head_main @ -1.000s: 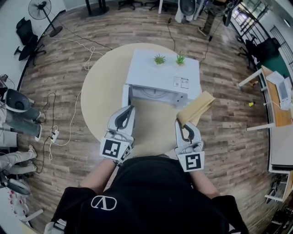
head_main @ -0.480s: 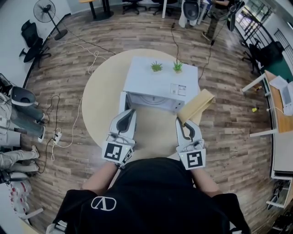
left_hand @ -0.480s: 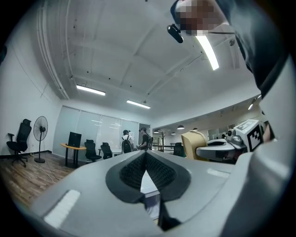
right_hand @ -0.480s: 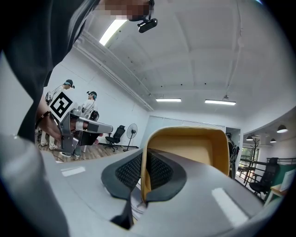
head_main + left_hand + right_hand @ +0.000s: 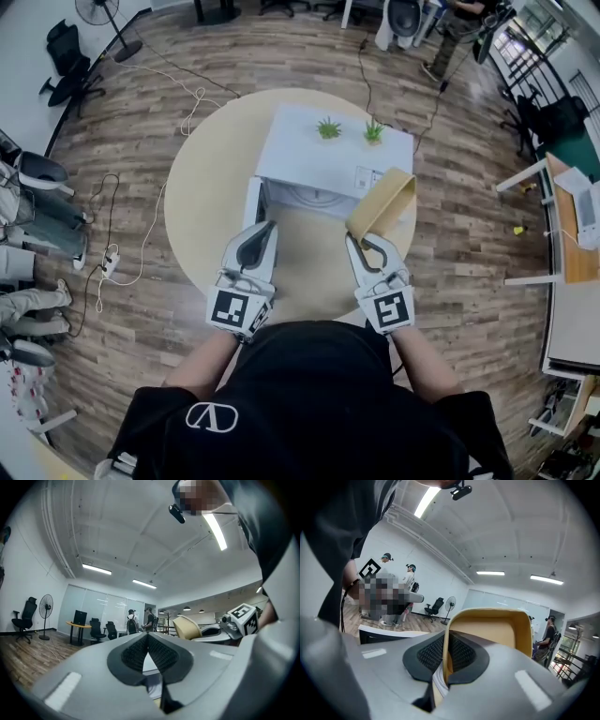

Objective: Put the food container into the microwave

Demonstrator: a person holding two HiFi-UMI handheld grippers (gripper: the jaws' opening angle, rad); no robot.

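on the round table (image 5: 192, 225) sits a white microwave (image 5: 323, 155) with its front open toward the person and two little plants (image 5: 328, 127) on top. the right gripper (image 5: 359, 246) has its jaws clamped on the rim of the tan food container (image 5: 382, 201). the container is held up in the air and tilted, in front of the microwave's right front corner and not inside it. the right gripper view shows the container's wall squeezed between the pads (image 5: 461, 653). the left gripper (image 5: 263, 231) hovers by the microwave's left side, jaws closed together on nothing.
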